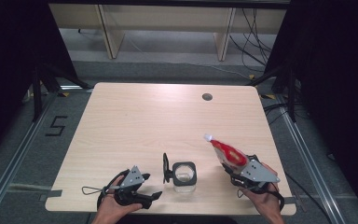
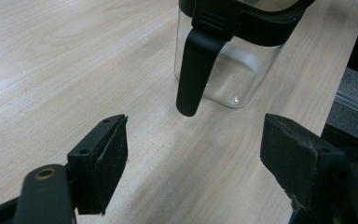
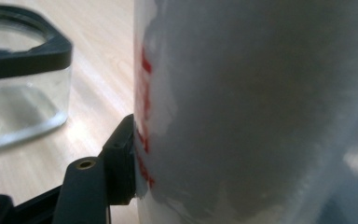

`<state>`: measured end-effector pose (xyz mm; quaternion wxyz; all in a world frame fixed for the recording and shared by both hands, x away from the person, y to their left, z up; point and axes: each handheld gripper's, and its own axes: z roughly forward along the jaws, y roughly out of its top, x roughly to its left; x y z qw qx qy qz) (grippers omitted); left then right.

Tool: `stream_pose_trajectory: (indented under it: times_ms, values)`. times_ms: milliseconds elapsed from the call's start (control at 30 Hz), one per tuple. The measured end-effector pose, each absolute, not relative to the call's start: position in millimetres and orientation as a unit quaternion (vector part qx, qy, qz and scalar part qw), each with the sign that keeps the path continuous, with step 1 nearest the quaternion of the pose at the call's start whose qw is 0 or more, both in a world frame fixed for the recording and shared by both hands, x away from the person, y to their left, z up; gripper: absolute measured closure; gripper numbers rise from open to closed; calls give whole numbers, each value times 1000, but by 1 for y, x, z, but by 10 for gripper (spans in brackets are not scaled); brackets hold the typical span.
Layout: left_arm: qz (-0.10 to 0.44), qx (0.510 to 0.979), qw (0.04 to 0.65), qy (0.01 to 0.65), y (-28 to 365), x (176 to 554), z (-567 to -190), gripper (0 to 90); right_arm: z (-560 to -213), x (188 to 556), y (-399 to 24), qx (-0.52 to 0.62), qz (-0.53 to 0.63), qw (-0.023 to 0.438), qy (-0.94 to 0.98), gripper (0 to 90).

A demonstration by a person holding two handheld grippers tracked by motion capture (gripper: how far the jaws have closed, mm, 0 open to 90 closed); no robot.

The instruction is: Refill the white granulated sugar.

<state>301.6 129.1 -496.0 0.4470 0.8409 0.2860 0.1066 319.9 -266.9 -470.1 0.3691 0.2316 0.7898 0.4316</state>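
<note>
A square clear glass jar (image 1: 185, 174) with a black rim stands near the table's front edge, and its black lid (image 1: 166, 168) is swung open to the left. In the left gripper view the jar (image 2: 228, 79) stands just ahead, a black flap (image 2: 193, 74) hanging down its side. My left gripper (image 1: 152, 185) lies low to the jar's left, open, with bare table between its jaws (image 2: 191, 163). My right gripper (image 1: 238, 170) is shut on a red and white pouch (image 1: 227, 153), held to the right of the jar with its white spout tilted up and to the left. The pouch (image 3: 261, 107) looms close, with one pad (image 3: 123, 158) pressed into it.
The wooden table (image 1: 135, 116) has a round cable hole (image 1: 207, 97) at the back right. Wooden furniture legs and cables lie on the floor beyond. A "5" mark (image 1: 56, 126) is on the floor at the left, and dark stands flank both sides.
</note>
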Motion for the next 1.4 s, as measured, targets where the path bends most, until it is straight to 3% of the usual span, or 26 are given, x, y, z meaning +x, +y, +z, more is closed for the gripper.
stream_pose_trajectory:
  times_ms: [400,467,833,867,1400]
  values:
    - [102,833,453,302,128,301,-497,227,-464,297,-254,148,349,432,818,395]
    - [103,832,456,298,128,301,-498,227,-463,293,-250,112,308,463,823,396]
    - [98,829,454,310,129,301,-498,224,-468,282,-234,29,201,530,823,398]
    - [102,832,450,308,129,301,-497,223,-462,280,-233,-16,143,556,818,399]
    - [111,834,442,310,130,301,-498,209,-459,272,-220,-101,58,595,795,403]
